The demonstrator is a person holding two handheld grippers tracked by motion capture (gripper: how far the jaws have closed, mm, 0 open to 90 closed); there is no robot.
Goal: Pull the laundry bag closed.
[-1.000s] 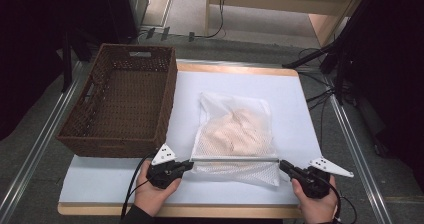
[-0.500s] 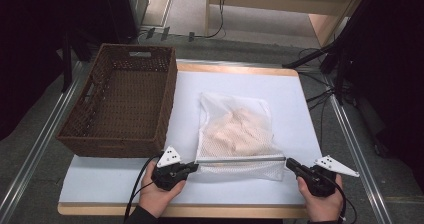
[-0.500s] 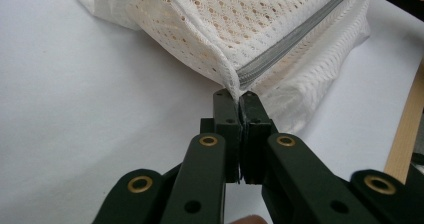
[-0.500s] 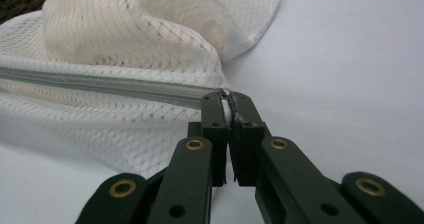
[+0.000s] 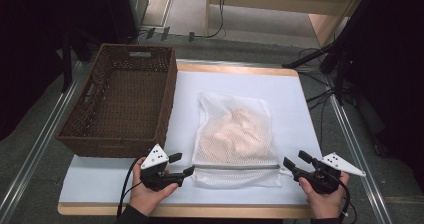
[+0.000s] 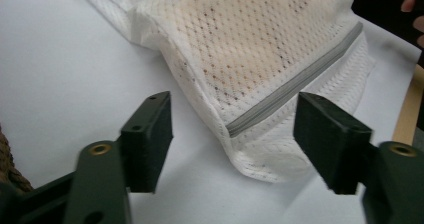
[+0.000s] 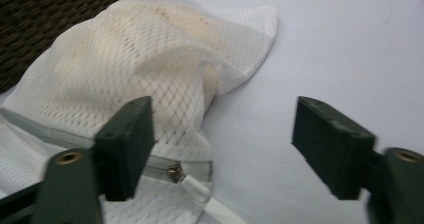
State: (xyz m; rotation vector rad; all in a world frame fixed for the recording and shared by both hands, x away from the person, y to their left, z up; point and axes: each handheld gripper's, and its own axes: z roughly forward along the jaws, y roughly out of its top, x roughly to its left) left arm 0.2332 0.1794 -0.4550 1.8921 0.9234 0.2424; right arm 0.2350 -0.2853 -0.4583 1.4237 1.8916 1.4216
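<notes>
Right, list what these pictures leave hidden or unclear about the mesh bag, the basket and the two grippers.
- Mesh bag: its peach contents are veiled by the netting in every view; what they are cannot be told.
- Zipper pull: partly behind a jaw of the right gripper, and blurred.
- Wicker basket: the near wall hides the front of its floor in the high view.
- Left gripper: its body is cut off by the bottom edge.

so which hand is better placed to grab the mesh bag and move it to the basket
Left, probably. The left gripper, jaws just opened, sits at the mesh bag corner nearest the wicker basket. The right gripper, also just opened, is at the far end.
</notes>
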